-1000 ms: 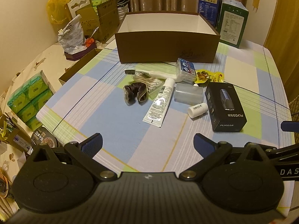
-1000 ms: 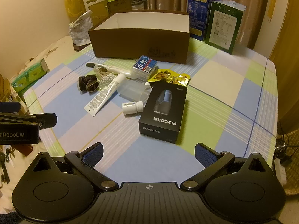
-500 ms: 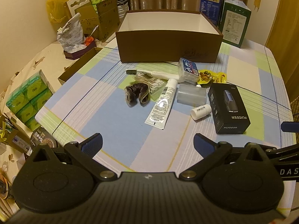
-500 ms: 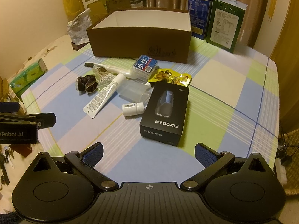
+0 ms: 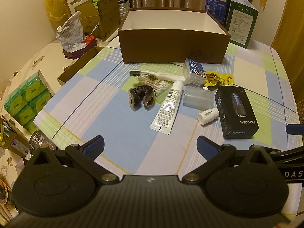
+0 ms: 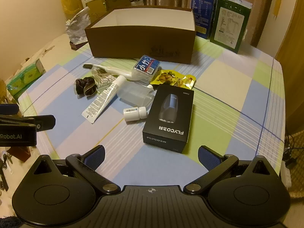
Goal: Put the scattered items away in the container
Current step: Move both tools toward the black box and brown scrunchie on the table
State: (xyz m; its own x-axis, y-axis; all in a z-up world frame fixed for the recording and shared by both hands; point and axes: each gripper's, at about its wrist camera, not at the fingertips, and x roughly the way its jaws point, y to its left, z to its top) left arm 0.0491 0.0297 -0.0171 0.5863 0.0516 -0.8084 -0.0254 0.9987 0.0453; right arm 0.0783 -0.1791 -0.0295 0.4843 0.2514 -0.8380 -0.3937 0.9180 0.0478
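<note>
An open brown box (image 5: pixel 172 45) with a white inside stands at the back of the table; it also shows in the right wrist view (image 6: pixel 140 41). In front of it lie a black Flyco box (image 6: pixel 169 117), a white tube (image 5: pixel 168 108), a small white bottle (image 6: pixel 134 113), a clear case (image 5: pixel 197 97), a dark scrunchie (image 5: pixel 140 97), cotton swabs (image 5: pixel 153 84), a toothbrush (image 5: pixel 152 74), a blue-labelled pack (image 6: pixel 146 68) and a yellow snack packet (image 6: pixel 174 78). My left gripper (image 5: pixel 150 146) is open and empty above the near table edge. My right gripper (image 6: pixel 151 154) is open and empty, just short of the black box.
The table has a checked cloth (image 5: pixel 106 98). A green carton (image 6: pixel 229 22) and a blue carton (image 6: pixel 205 5) stand behind the box at the right. Green tissue packs (image 5: pixel 28 100), bags and cardboard boxes (image 5: pixel 95 17) sit left of the table.
Both grippers have moved slightly forward toward the items. Nothing on the table has moved and both stay open.
</note>
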